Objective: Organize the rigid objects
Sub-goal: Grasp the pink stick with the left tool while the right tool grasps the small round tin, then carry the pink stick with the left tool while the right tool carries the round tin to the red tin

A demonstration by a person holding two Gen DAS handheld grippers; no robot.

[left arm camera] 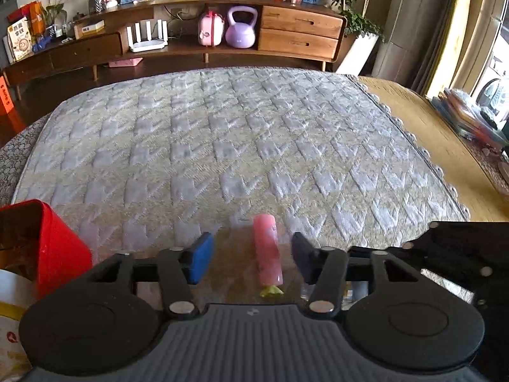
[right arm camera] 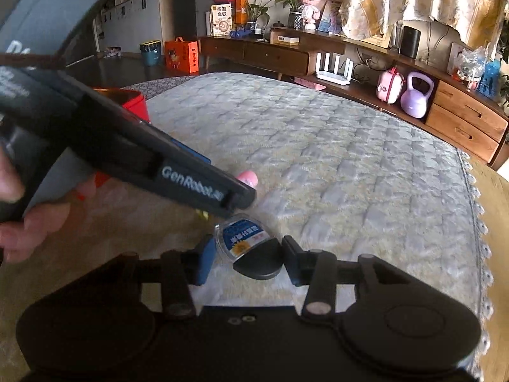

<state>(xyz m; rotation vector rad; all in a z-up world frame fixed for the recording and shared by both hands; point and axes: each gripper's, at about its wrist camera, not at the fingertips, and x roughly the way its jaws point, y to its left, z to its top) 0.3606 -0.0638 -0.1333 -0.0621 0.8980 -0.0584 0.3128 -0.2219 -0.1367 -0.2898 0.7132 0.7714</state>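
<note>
Both half-open: left gripper (left arm camera: pixel 253 256) jaws straddle pink tube (left arm camera: pixel 268 251), untouched; right gripper (right arm camera: pixel 245 259) jaws flank clear jar (right arm camera: pixel 245 240).

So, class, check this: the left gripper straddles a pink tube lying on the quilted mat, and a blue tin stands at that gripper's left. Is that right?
Not quite: the tin is red, not blue, as the left wrist view shows. The rest holds: the left gripper straddles the pink tube on the quilted mat, with the tin at its left.
</note>
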